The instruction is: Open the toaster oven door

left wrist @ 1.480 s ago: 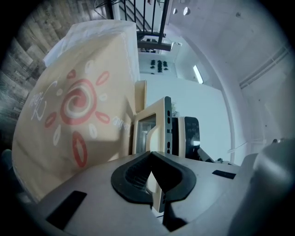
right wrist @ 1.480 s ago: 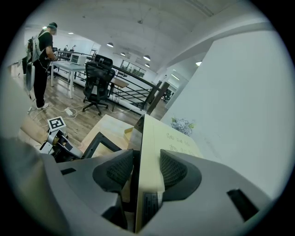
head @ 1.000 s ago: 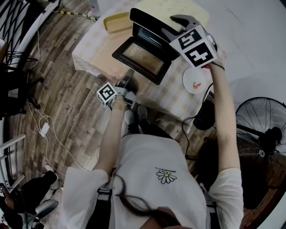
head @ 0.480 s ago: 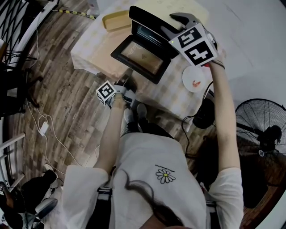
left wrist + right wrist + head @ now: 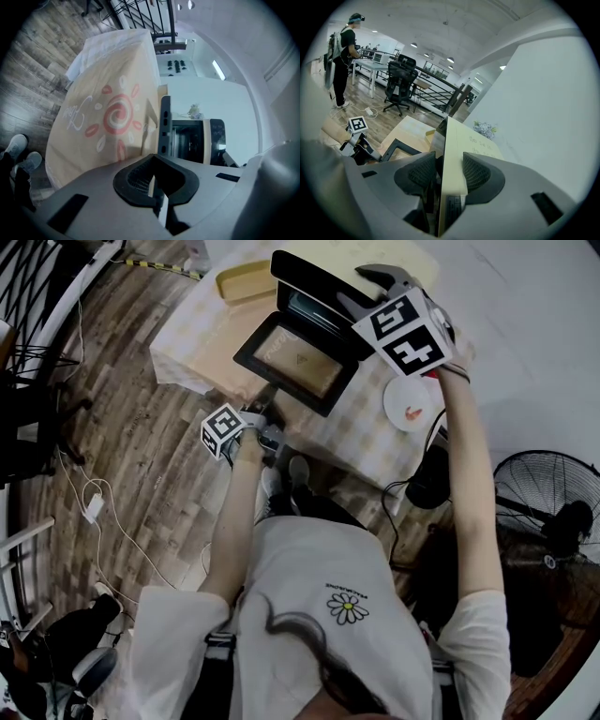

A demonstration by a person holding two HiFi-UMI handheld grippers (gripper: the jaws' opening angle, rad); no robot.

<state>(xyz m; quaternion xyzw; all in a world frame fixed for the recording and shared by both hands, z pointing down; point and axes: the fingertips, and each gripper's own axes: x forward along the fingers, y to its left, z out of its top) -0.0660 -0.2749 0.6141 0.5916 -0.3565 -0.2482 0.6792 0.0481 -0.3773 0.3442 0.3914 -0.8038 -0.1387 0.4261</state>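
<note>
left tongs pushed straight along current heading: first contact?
Left tongs, shut and empty, aim at the front edge of the open toaster oven door, so probably that. The hanging tablecloth lies right beside that line; depth is unclear.

I wear a white tee (image 5: 300,634) with a daisy print (image 5: 349,608); left gripper (image 5: 154,185) and right gripper (image 5: 443,176) are grey, with black ribbed pads (image 5: 476,173) and checkered marker cubes (image 5: 406,332) behind.

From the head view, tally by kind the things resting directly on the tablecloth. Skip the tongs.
toaster oven: 1
yellow tray: 1
white plate: 1
Total: 3
</note>
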